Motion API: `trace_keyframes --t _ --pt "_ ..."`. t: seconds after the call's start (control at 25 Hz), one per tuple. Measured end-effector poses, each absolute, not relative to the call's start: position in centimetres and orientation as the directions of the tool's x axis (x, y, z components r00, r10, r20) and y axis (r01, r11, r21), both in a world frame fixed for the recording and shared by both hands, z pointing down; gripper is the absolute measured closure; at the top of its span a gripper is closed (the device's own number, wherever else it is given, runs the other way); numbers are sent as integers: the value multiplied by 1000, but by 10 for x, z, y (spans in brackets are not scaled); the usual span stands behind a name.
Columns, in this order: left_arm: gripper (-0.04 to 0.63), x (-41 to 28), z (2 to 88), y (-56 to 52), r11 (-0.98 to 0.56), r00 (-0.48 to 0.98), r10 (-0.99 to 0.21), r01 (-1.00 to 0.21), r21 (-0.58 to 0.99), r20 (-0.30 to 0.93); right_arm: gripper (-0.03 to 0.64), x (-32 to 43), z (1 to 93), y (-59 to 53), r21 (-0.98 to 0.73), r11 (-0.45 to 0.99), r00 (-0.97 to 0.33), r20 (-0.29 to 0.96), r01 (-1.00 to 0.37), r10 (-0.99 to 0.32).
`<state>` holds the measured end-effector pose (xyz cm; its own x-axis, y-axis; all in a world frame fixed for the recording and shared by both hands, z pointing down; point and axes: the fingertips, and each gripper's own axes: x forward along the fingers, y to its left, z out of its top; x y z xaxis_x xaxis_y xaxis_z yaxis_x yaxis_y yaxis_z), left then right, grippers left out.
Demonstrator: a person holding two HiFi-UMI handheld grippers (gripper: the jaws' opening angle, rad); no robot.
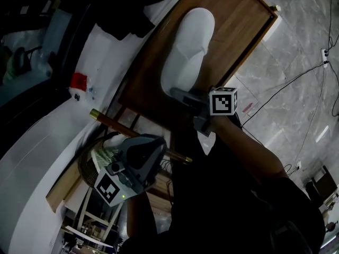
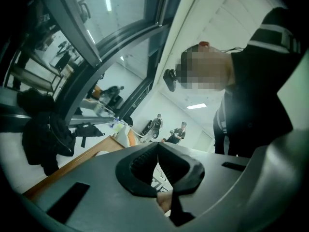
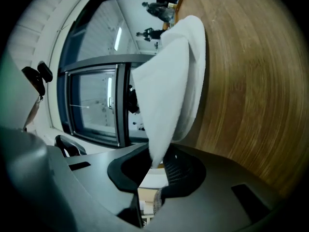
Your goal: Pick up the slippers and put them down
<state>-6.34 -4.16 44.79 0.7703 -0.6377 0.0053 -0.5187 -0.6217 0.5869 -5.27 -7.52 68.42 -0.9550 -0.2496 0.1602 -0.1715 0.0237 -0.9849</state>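
Note:
One white slipper [image 1: 188, 41] stretches along the brown wooden tabletop [image 1: 241, 23], toe pointing away from me. My right gripper [image 1: 181, 94] is shut on its near end. In the right gripper view the white fabric of the slipper [image 3: 169, 81] runs down between the black pads of that right gripper [image 3: 155, 162], with the wood [image 3: 251, 81] close beside it. My left gripper [image 1: 151, 144] hangs below the table's near edge, away from the slipper. In its own view the left gripper [image 2: 157, 145] has its tips together and holds nothing. No second slipper shows.
Dark clothing [image 1: 132, 9] lies on the white ledge left of the table, near a small red item [image 1: 79, 81]. A wooden rod [image 1: 114, 121] with a brass end crosses below the table. Cables [image 1: 296, 83] trail over the marble floor at right. People stand far off [image 2: 181, 132].

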Motion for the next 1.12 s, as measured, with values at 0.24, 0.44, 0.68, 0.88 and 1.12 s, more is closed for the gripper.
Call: trace_keyframes --t 0.24,0.44,0.68,0.88,1.12 --pt "584 -57 446 -43 -633 779 -626 -502 589 -9 551 -48 694 -82 -981 -40 -942 191 -187 -277" --pt "584 -62 449 -41 -627 782 -623 -503 596 4 549 -54 693 -81 -985 -90 -944 170 -151 -283" --pt "584 -53 450 -33 -627 794 -608 -483 612 3 467 -61 689 -76 -987 -116 -953 136 -107 -271" --pt "584 -47 450 -25 -634 804 -595 -468 616 -1 419 -58 696 -69 -975 -183 -948 173 -126 -267" --pt "584 -46 450 -24 -632 800 -601 -467 618 -9 389 -60 703 -51 -950 -284 -956 197 -131 -217"
